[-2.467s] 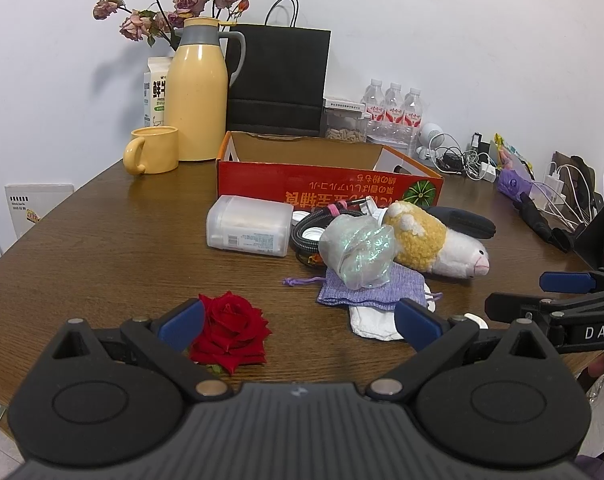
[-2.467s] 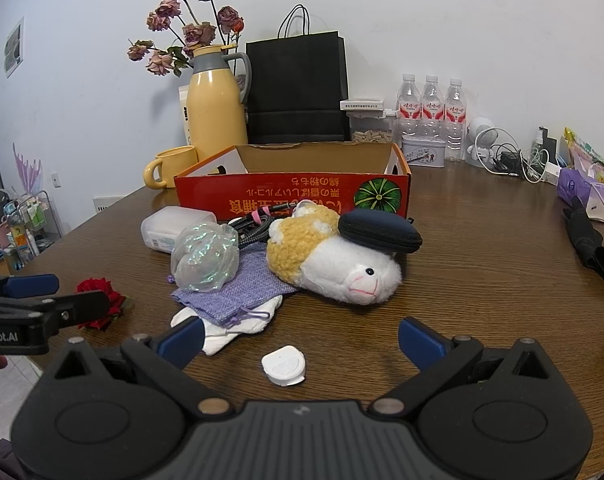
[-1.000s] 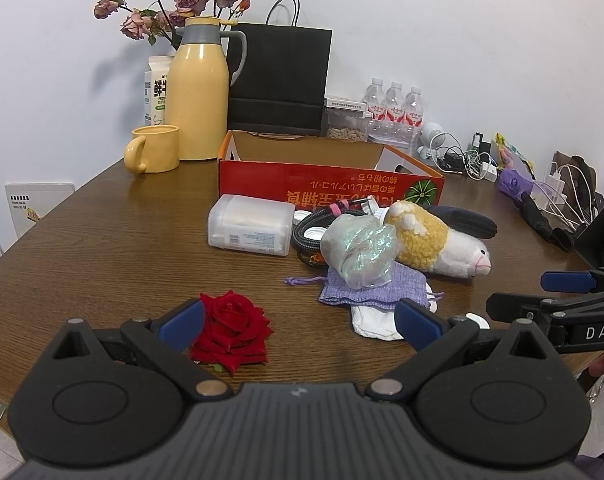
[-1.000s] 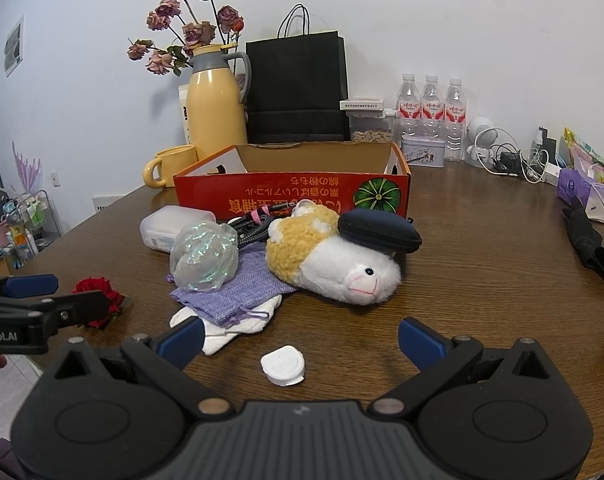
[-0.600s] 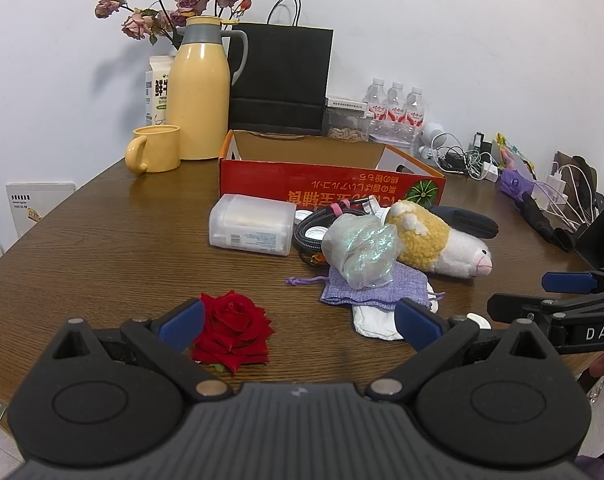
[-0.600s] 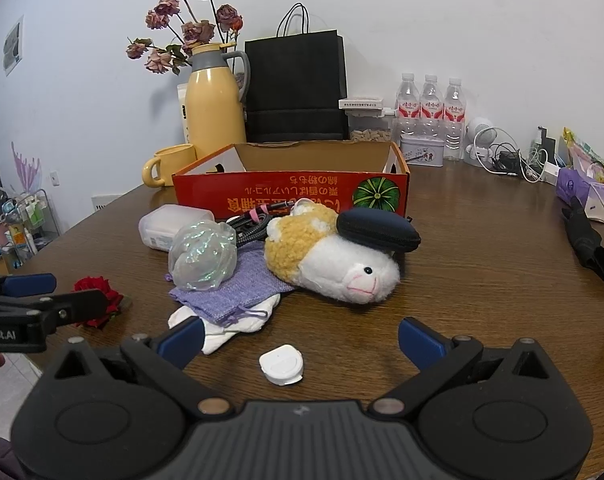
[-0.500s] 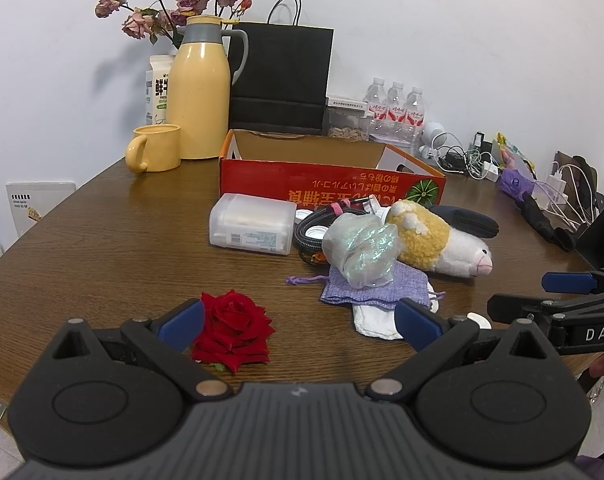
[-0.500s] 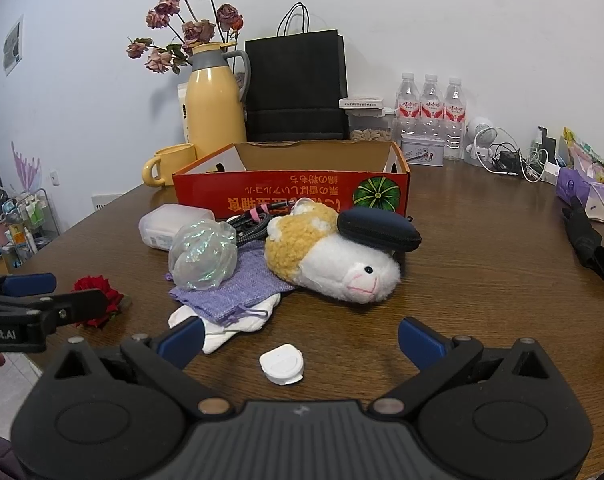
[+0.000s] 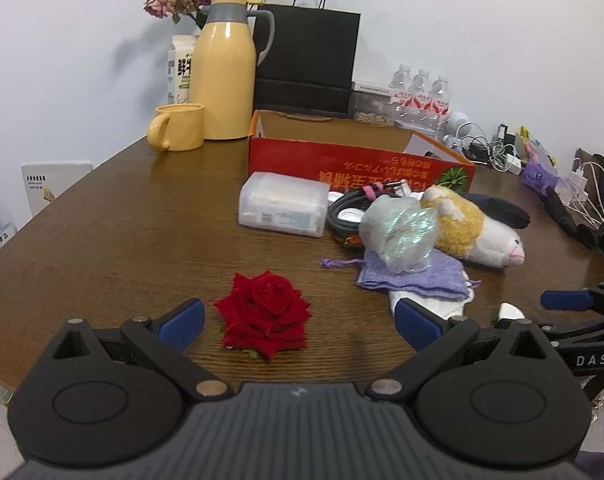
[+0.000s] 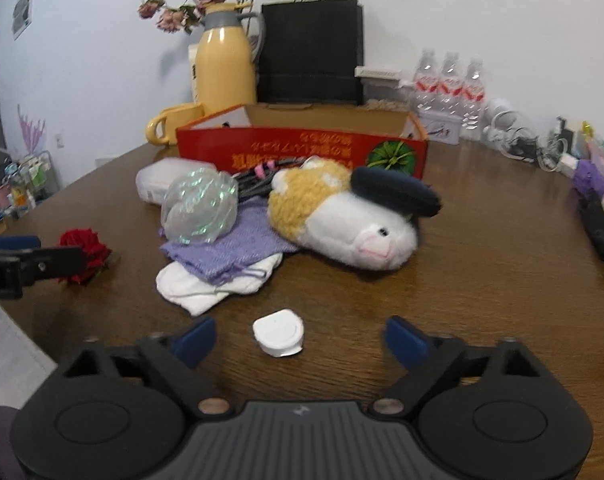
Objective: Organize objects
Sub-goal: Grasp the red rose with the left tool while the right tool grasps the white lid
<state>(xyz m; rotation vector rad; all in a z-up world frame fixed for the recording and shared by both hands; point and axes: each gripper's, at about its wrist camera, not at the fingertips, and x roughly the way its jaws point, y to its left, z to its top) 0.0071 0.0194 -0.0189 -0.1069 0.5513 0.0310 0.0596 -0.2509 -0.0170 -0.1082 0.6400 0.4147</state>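
My left gripper (image 9: 300,322) is open and empty, with a red rose (image 9: 264,314) on the wooden table (image 9: 122,236) between its fingers. My right gripper (image 10: 298,342) is open and empty, with a small white round case (image 10: 279,333) just ahead of it. Beyond lie a white cloth (image 10: 210,282), a purple pouch (image 10: 230,248), an iridescent bag (image 10: 200,208), a plush toy (image 10: 342,220) with a dark case (image 10: 396,192) on it, a clear plastic box (image 9: 284,204) and a red cardboard box (image 9: 358,164).
A yellow thermos (image 9: 226,68), a yellow mug (image 9: 180,126), a black paper bag (image 9: 308,64) and water bottles (image 9: 422,96) stand at the back. Cables and chargers (image 9: 498,152) lie at the right. The table's near edge runs just below both grippers.
My right gripper has moved forward and down toward the small white case, which now lies closer between its fingers. The left gripper has hardly moved.
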